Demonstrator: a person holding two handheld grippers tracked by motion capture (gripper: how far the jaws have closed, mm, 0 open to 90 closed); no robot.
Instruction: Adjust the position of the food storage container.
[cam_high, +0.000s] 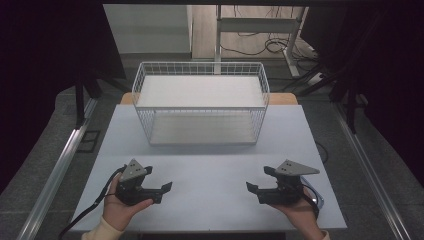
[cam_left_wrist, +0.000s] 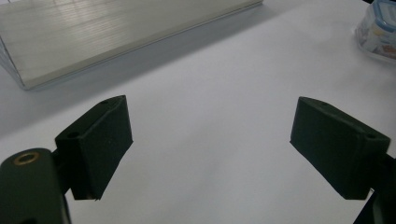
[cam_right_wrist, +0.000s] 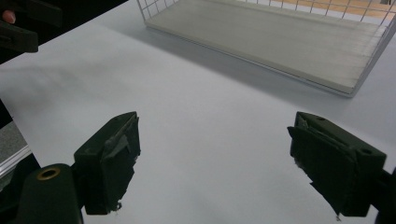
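Note:
A white wire basket (cam_high: 150, 107) with a pale board floor stands at the back middle of the white table (cam_high: 210, 170). A hand holds my left gripper (cam_high: 162, 192) near the front left, jaws pointing right. My right gripper (cam_high: 256, 193) is held at the front right, jaws pointing left toward it. In the left gripper view my left gripper (cam_left_wrist: 210, 144) is open over bare tabletop, with the basket's board (cam_left_wrist: 116, 32) beyond. My right gripper (cam_right_wrist: 215, 158) is open too, nothing between its pads, with the basket (cam_right_wrist: 280, 42) ahead of it.
A clear plastic container with a blue lid (cam_left_wrist: 379, 29) sits on the table by the right hand (cam_high: 314, 196). Part of the left gripper (cam_right_wrist: 18, 28) appears at the upper left of the right gripper view. Metal rails run along both sides of the table.

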